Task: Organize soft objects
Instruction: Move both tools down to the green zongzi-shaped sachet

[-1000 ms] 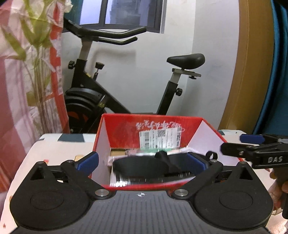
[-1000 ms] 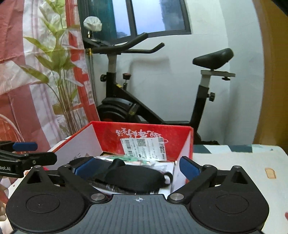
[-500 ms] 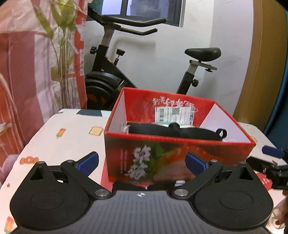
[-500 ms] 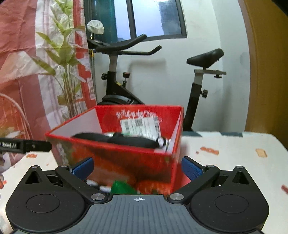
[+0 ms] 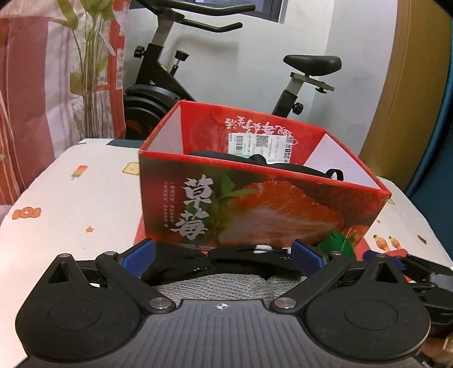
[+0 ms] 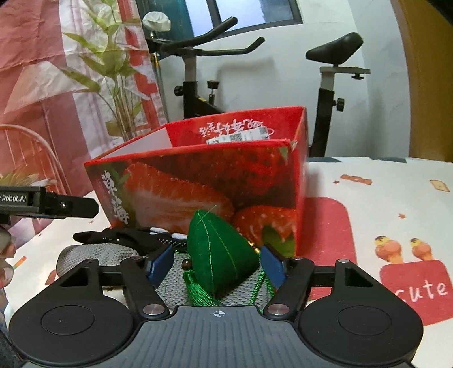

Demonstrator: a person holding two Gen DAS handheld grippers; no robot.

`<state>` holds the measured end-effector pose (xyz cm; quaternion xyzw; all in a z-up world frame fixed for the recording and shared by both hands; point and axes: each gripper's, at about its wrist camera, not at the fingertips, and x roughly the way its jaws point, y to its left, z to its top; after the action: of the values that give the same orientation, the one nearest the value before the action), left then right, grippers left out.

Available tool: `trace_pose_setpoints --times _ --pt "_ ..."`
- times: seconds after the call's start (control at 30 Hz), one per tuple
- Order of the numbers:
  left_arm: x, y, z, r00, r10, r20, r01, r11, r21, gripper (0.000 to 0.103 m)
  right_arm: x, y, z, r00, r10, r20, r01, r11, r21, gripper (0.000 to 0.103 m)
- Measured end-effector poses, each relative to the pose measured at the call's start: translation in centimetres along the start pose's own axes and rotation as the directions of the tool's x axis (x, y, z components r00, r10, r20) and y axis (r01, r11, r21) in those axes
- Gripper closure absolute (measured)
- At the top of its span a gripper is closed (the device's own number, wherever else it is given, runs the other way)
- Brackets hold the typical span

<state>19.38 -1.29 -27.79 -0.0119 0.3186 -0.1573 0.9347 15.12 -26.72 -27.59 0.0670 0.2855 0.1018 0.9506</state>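
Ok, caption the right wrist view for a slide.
Open right gripper brackets a green plush zongzi lying on grey knit before the strawberry box.

Red strawberry-print box (image 5: 254, 209), green pouch (image 6: 220, 252), black glove (image 6: 127, 236), grey knit (image 5: 215, 286).

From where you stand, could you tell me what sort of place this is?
Most likely a room in someone's home. An exercise bike stands by the wall under a window, a leafy plant grows beside it, and the table wears a cartoon-print cloth.
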Motion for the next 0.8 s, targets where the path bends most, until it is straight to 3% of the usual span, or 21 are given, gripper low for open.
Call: trace_pose_setpoints --times 0.2,0.33,0.43,0.8 --pt "0.9 -0.7 0.1 0.999 -0.027 -0.025 0.026 0.999 -0.034 0.004 1.0 0.0 -0.5 0.999 -0.011 -0.033 0.010 0.999 -0.036 0.046" --pt "1.9 -1.6 -0.1 0.996 -0.068 -0.064 0.065 0.997 -0.043 0.013 1.4 -0.4 -0.6 0.999 -0.001 -0.041 0.000 1.000 -0.027 0.049" --pt "2.6 -2.8 -0.3 0.990 -0.108 -0.086 0.105 0.994 -0.037 0.019 1.3 -0.6 -0.7 0.999 0.008 -0.036 -0.009 1.000 -0.027 0.057" --pt "5.5 -6.0 0.0 0.961 -0.239 -0.140 0.230 0.970 -0.078 0.030 1.3 -0.6 -0.8 0.998 0.062 -0.029 -0.064 0.996 -0.067 0.058"
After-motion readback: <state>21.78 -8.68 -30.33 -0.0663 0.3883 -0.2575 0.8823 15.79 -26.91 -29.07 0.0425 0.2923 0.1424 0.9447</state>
